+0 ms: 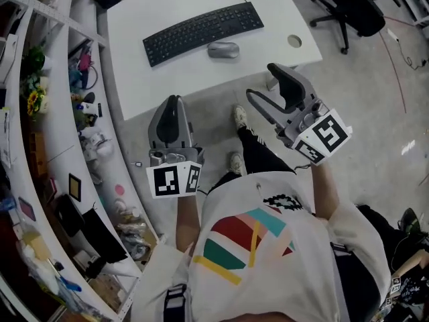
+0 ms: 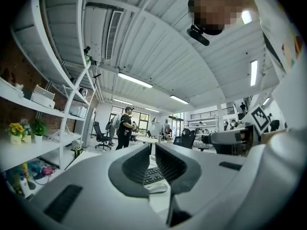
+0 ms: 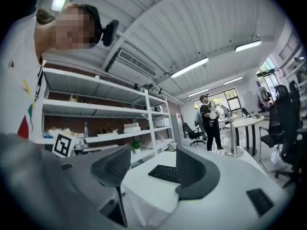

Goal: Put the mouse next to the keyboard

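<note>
A black keyboard (image 1: 201, 31) lies slantwise on the white desk (image 1: 167, 79), and a grey mouse (image 1: 223, 49) rests just in front of its right half. Both grippers hang in the air short of the desk's near edge, holding nothing. My left gripper (image 1: 173, 100) has its jaws close together with a narrow gap. Through that gap the left gripper view shows the keyboard (image 2: 152, 175) and the mouse (image 2: 156, 188). My right gripper (image 1: 263, 80) stands wide open. The right gripper view has the keyboard (image 3: 165, 173) between its fingers (image 3: 194, 174), far off.
White shelves (image 1: 40, 113) crowded with small items curve along the left. A black office chair (image 1: 352, 5) stands at the upper right. The desk has a round cable hole (image 1: 294, 41). My feet (image 1: 238, 119) are on the floor below the desk edge. A person (image 2: 125, 127) stands far off.
</note>
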Demonstrator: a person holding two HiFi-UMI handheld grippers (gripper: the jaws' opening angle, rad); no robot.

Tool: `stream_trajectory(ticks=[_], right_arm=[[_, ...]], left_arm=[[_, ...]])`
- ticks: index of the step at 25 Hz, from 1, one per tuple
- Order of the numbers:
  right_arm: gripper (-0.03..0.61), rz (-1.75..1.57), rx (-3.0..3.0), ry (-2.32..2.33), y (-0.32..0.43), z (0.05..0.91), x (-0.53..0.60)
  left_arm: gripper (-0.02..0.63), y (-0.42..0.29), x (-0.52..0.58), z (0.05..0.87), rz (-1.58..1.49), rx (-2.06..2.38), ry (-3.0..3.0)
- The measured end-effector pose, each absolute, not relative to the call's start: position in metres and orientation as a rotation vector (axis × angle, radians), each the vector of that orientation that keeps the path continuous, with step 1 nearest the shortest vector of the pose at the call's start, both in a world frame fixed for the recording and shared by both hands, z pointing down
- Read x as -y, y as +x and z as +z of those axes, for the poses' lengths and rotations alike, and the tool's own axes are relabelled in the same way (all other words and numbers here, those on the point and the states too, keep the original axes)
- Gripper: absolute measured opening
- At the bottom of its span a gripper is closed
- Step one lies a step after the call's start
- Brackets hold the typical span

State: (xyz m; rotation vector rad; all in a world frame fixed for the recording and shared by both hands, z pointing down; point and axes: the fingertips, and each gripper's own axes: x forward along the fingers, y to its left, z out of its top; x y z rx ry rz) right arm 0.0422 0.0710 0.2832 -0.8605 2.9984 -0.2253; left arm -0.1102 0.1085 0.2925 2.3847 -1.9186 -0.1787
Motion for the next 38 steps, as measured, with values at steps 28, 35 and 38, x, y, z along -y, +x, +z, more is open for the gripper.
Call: stream_trajectory(ticks=[28, 35, 38], right_arm=[[0.272, -0.279, -4.05, -0.133, -0.065, 0.544, 0.126], [0.272, -0.191, -4.169, -0.039, -0.07, 0.562, 0.127], [0.272, -0.29, -4.235, -0.058, -0.069, 0.565, 0.129]], left_arm=[[0.043, -0.143, 0.149, 0.438, 0.131, 1.726, 2.28], [0.043, -0.16, 0.162, 0.446, 0.081, 1.756, 2.203], [0.043, -0.169, 0.166, 0.448, 0.06, 1.771, 2.168]])
